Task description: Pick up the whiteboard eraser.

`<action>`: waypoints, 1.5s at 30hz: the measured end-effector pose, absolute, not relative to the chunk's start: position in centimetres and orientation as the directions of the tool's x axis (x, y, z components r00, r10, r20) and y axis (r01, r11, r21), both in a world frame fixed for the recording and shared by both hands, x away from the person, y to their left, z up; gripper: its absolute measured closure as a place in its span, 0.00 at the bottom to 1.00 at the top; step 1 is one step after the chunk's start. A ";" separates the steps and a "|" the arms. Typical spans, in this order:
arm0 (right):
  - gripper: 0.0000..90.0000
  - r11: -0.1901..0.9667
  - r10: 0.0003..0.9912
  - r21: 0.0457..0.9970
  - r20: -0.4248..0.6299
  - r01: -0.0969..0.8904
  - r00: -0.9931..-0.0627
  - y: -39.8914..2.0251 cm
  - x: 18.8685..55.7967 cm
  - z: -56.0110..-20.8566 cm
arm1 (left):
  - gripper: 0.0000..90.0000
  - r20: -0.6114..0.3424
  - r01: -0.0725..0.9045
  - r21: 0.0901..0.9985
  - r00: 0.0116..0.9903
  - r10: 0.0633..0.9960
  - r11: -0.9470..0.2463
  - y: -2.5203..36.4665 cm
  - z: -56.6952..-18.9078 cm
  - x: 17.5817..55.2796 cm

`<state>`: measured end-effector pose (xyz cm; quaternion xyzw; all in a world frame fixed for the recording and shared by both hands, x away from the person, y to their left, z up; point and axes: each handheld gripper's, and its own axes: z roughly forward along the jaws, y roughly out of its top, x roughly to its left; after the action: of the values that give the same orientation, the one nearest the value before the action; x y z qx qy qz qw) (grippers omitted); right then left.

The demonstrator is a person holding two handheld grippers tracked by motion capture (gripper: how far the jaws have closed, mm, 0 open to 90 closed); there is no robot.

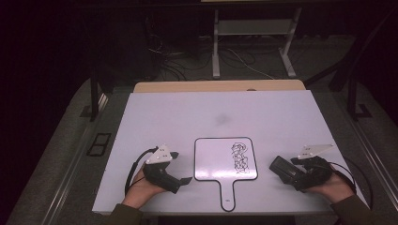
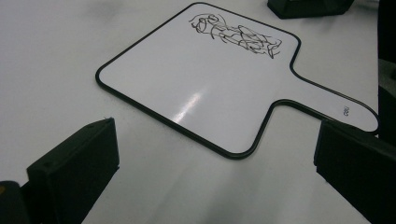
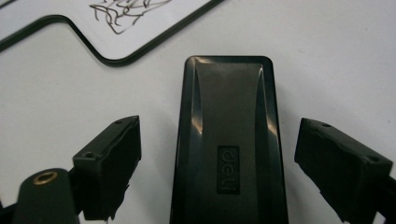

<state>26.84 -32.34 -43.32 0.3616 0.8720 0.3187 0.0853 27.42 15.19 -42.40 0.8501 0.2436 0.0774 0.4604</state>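
Spread to either side of the black eraser [image 3: 229, 149], your right gripper [image 3: 219, 168] has its jaws standing clear of the eraser's flanks, a strip of white table [image 1: 187, 112] showing on both sides, so nothing is pinched. Your left gripper [image 2: 210, 177] is wide open too, with bare table between its jaws. In the high view both of your hands rest low at the near edge, palms cradling the gripper bodies, the left gripper [image 1: 174, 168] angled toward the paddle-shaped whiteboard [image 1: 220, 159] and the right gripper [image 1: 281, 169] angled in from the other side with the eraser [image 1: 283, 167] at its tip. The right gripper view brings out the raised brand mark on the eraser's glossy top and the board's rounded corner just beyond it. The left gripper view shows the whole board [image 2: 205, 79] lying flat, thin black rim, handle toward you, a tangle of black scribble [image 2: 236, 35] on its far part.
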 end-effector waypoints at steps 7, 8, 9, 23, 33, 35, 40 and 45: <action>0.27 0.560 0.687 0.589 0.063 0.583 -0.724 -32.4 26.9 -43.4 | 0.00 -0.093 0.344 0.818 0.870 0.483 -0.462 15.2 -42.4 27.4; 0.28 0.564 0.686 0.585 0.062 0.583 -0.725 -32.4 26.9 -43.4 | 0.00 -0.093 0.344 0.817 0.871 0.482 -0.463 15.2 -42.4 27.4; 0.28 0.566 0.686 0.583 0.058 0.583 -0.725 -32.4 26.9 -43.4 | 0.00 -0.092 0.343 0.816 0.872 0.481 -0.465 15.2 -42.4 27.4; 0.38 0.588 0.687 0.556 0.039 0.587 -0.725 -32.3 27.0 -43.6 | 0.00 -0.097 0.348 0.816 0.870 0.484 -0.462 15.1 -42.4 27.4; 0.42 0.603 0.678 0.549 0.028 0.578 -0.734 -32.1 27.0 -43.5 | 0.00 -0.098 0.347 0.815 0.871 0.481 -0.463 15.1 -42.4 27.4; 0.42 0.604 0.678 0.549 0.028 0.578 -0.734 -32.1 27.0 -43.4 | 0.00 -0.097 0.347 0.815 0.871 0.481 -0.464 15.1 -42.4 27.4; 0.42 0.616 0.673 0.542 0.014 0.571 -0.739 -31.9 27.1 -43.4 | 0.00 -0.097 0.346 0.815 0.872 0.479 -0.465 15.1 -42.4 27.4; 0.42 0.633 0.665 0.529 0.003 0.565 -0.747 -31.7 27.2 -43.4 | 0.00 -0.097 0.345 0.814 0.874 0.477 -0.468 15.1 -42.4 27.4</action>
<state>27.20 -31.73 -43.35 0.3425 0.8983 0.2576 0.0968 27.39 15.07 -42.44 0.8536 0.2406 0.0720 0.4564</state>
